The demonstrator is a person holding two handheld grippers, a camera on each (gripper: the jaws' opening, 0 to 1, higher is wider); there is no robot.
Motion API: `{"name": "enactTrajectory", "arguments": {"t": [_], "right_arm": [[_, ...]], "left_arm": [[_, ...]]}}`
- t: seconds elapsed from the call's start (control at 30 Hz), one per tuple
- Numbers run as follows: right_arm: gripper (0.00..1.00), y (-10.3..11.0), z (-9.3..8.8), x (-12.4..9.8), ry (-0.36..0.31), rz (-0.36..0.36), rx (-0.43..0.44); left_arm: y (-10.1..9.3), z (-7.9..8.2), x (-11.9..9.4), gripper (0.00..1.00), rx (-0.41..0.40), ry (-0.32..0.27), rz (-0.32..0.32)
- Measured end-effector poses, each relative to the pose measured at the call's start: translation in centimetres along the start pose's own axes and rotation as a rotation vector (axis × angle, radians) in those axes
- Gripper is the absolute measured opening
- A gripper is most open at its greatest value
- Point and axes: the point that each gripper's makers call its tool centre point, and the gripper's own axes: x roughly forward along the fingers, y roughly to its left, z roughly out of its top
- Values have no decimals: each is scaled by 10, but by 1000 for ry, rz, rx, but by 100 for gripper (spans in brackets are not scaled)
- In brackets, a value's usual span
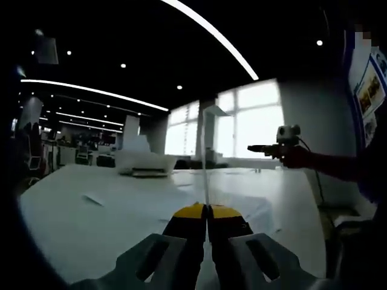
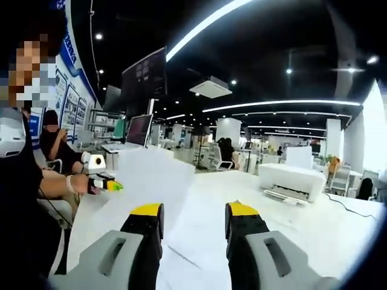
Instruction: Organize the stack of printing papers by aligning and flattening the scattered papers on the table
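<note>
Office desk (image 1: 72,223) is bearing papers; left gripper (image 1: 207,212) fingers are pinching a raised sheet (image 2: 148,175), right gripper (image 2: 193,211) fingers gaping wide at 12 o'clock; next, probably lay it flat.

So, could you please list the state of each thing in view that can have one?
Left gripper: shut on a sheet, holding it upright.
Right gripper: open, holding nothing.
Sheet: lifted off the table, held at one edge.
Papers: lying loose on the table, not aligned.
Printer: standing on the table, paper upright in its rear feed.
</note>
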Motion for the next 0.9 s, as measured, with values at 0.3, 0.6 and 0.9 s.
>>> {"name": "enactTrajectory", "arguments": {"t": [0.3, 0.6, 0.9], "right_arm": [[36, -7, -16, -6, 19, -19, 25], [36, -16, -26, -8, 9, -44, 40], [36, -49, -52, -7, 51, -125, 84]], "left_arm": [[6, -7, -3, 6, -6, 11, 11], [10, -9, -4, 6, -14, 10, 19], [8, -11, -5, 6, 4, 6, 16]]}}
